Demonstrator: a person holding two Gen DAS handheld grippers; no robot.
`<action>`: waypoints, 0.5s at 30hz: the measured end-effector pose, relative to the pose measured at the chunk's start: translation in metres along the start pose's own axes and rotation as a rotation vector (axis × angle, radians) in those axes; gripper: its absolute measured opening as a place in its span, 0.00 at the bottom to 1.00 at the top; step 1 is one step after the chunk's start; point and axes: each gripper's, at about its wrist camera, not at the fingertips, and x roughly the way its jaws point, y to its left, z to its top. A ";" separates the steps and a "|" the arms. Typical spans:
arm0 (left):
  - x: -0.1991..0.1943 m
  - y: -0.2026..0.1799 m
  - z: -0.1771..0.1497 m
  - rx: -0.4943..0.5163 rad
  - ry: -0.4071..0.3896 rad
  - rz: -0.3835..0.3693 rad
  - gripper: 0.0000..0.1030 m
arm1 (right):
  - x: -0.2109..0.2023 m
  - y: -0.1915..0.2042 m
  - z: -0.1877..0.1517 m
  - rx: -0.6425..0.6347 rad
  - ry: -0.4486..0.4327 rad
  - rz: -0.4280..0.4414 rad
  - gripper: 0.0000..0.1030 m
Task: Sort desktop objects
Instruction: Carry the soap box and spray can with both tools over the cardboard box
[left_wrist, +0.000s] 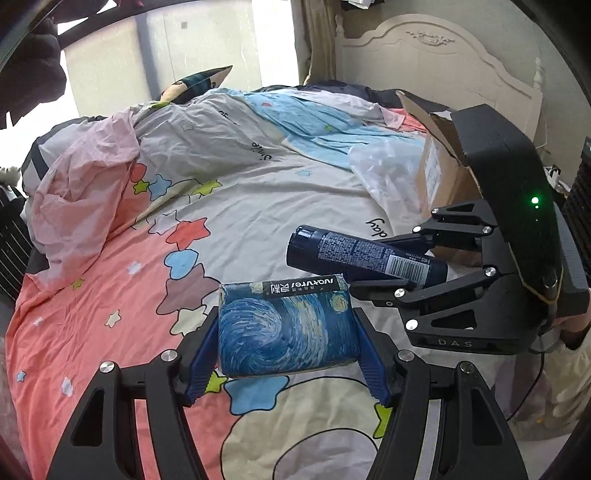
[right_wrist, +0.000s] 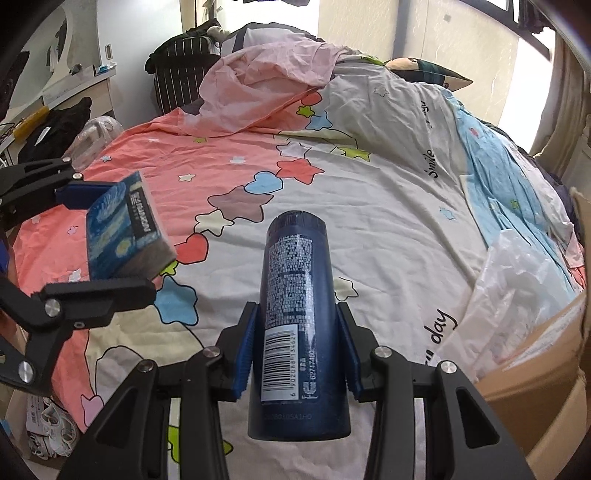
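Both jaws clamp loads — left gripper (left_wrist: 288, 350) squeezes the tissue pack (left_wrist: 286, 328), right gripper (right_wrist: 297, 354) the bottle (right_wrist: 295, 325).

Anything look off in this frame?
Nothing spilled or damaged. Both grips look secure: the left gripper holds the blue swirl-print tissue pack, the right gripper holds the dark blue cylindrical bottle. The pink and white star-print bedsheet is rumpled, with a crumpled clear plastic bag.
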 end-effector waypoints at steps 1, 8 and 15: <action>-0.001 -0.002 0.000 0.004 0.002 -0.003 0.66 | -0.002 0.000 -0.001 0.000 -0.002 -0.002 0.37; -0.002 -0.008 -0.004 0.000 0.005 -0.009 0.66 | -0.018 0.005 -0.006 -0.010 -0.019 -0.013 0.37; -0.001 -0.009 -0.009 -0.002 0.018 -0.007 0.66 | -0.023 0.007 -0.010 -0.011 -0.021 -0.020 0.37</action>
